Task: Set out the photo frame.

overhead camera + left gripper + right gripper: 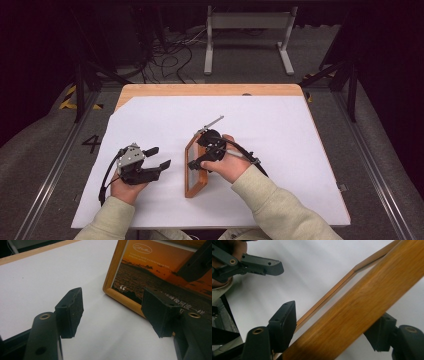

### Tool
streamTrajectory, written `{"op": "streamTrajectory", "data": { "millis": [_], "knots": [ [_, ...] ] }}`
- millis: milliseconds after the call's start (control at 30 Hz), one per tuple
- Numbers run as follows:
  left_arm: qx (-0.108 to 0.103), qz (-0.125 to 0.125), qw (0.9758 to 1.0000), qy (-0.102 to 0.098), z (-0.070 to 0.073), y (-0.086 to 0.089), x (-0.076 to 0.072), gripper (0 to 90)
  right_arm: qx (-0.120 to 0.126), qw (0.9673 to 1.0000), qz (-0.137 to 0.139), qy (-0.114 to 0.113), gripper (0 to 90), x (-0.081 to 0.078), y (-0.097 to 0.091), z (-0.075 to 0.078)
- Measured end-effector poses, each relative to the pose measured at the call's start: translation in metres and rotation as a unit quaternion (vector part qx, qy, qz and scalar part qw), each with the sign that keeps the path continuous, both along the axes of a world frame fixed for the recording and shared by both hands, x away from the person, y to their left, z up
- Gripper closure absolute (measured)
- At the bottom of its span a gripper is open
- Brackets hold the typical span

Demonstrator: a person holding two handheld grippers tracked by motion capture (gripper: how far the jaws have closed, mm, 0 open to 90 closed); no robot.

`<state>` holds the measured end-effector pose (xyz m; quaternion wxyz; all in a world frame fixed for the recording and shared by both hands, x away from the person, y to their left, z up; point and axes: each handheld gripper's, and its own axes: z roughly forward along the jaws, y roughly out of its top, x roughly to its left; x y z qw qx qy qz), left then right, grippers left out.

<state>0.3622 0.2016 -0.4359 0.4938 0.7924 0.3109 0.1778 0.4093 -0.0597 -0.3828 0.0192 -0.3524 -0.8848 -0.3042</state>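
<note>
While my right gripper (198, 161) straddles the top edge of the wooden picture frame (191, 165) standing on the white table (280, 130), whether it pinches I cannot tell, and my left gripper (159, 157) rests released just beside it.

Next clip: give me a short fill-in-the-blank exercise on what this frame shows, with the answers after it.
1. The picture frame has a border made of ____.
2. The frame's top edge passes between the jaws of the ____ gripper.
3. The left gripper holds nothing and its jaws stand ____.
4. The table is covered by a sheet that is ____ in colour.

Missing words: wood; right; open; white
</note>
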Motion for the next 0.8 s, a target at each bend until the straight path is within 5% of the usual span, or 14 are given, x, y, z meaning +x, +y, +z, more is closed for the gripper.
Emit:
{"op": "streamTrajectory", "data": {
  "millis": [167,333,800],
  "knots": [
    [0.002,-0.001,1.0,-0.001,0.0,0.0,0.0,34.2,0.01,0.9991,-0.016,0.037,37.2,0.001,0.0,-0.003],
    [0.002,-0.001,1.0,-0.002,0.0,-0.001,0.0,34.1,0.011,0.998,-0.044,0.043,43.3,-0.002,0.0,-0.003],
    [0.0,0.0,1.0,-0.004,0.0,0.001,0.0,33.6,-0.016,0.9972,-0.047,0.055,69.1,0.0,0.0,0.009]
  ]
}}
